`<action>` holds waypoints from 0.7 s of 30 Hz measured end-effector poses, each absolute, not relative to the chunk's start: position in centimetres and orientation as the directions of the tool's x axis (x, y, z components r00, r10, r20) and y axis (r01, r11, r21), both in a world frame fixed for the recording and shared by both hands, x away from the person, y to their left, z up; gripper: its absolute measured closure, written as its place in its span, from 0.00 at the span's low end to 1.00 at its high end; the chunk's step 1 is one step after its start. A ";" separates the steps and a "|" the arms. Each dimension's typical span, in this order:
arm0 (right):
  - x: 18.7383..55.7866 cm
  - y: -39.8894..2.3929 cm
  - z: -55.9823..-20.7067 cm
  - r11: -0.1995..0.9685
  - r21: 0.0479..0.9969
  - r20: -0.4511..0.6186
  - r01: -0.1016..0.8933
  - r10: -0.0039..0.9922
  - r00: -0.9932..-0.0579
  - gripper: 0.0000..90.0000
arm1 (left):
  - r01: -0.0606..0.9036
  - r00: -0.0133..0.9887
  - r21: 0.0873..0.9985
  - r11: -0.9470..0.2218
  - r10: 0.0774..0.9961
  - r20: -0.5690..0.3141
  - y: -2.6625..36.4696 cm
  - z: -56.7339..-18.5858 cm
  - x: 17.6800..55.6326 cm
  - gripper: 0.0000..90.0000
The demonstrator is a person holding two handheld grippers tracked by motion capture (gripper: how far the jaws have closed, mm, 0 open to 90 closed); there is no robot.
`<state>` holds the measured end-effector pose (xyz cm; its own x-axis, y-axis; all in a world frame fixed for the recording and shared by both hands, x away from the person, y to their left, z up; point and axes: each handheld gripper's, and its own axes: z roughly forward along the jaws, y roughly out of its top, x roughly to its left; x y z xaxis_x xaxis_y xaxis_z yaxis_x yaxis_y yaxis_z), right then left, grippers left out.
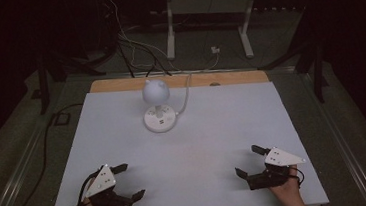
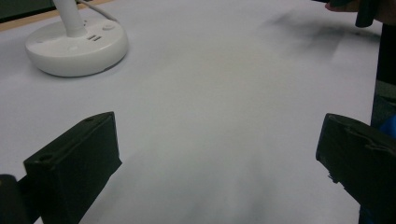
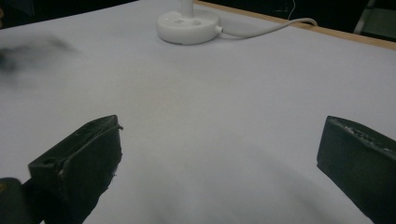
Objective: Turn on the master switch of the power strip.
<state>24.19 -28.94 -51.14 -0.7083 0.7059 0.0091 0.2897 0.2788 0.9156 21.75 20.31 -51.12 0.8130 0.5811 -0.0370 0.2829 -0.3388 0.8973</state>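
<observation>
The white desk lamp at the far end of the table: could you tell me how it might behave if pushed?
The desk lamp probably slides on its broad round base. Pushed at its round head, it may tip. Its cable could tug.

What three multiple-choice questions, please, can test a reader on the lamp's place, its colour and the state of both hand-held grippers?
1. Where does the lamp stand on the white table?
A. near the far edge
B. at the near edge, between the grippers
C. at the right corner

2. Which colour is the lamp?
A. black
B. white
C. red

3. How are the left hand-held gripper and the right hand-held gripper?
A. both shut on the lamp
B. one open, one shut on the cable
C. both open and holding nothing

Key: 1 A, its round base sits close to the wooden strip at the far edge; 2 B, head, stem and base are all white; 3 C, in each gripper view the jaws stand wide apart over bare table.
</observation>
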 end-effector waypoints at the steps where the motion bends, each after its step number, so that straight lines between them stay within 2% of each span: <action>1: 24.2 -28.9 -51.1 0.279 0.916 0.009 0.290 0.706 -0.708 0.00 | 0.281 0.814 0.898 -0.339 0.580 -0.036 20.3 -51.1 21.7 0.00; 21: 24.1 -28.9 -51.0 0.276 0.921 0.005 0.273 0.696 -0.718 0.00 | 0.281 0.812 0.900 -0.332 0.582 -0.038 20.4 -51.0 21.7 0.00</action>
